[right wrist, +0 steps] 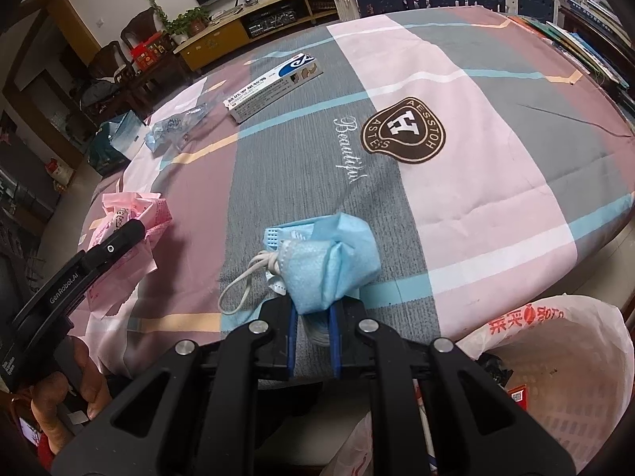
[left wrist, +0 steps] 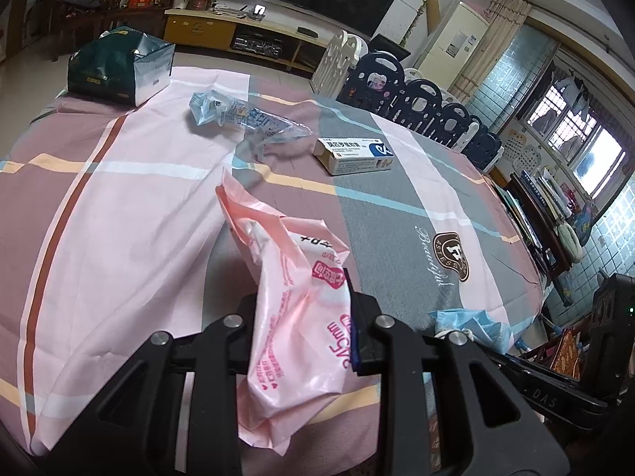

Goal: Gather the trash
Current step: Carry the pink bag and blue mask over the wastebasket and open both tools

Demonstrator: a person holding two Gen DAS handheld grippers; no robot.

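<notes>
My left gripper (left wrist: 303, 319) is shut on a crumpled pink plastic wrapper (left wrist: 293, 317) and holds it over the near part of the table; the wrapper (right wrist: 131, 218) and left gripper (right wrist: 119, 242) also show in the right wrist view. My right gripper (right wrist: 311, 317) is shut on a crumpled blue face mask (right wrist: 329, 265) with white ear loops, near the table's front edge; the mask (left wrist: 472, 323) shows at the right of the left wrist view. A white and blue medicine box (left wrist: 353, 154) (right wrist: 274, 87) and a clear blue-printed plastic wrapper (left wrist: 246, 121) (right wrist: 174, 129) lie further back.
The table wears a pink, grey and mauve patterned cloth (left wrist: 131, 182) (right wrist: 476, 158). A dark green paper bag (left wrist: 119, 65) stands at its far left corner. A basket lined with a white plastic bag (right wrist: 555, 365) sits below the table's edge at the right. Playpen panels (left wrist: 416, 95) stand behind the table.
</notes>
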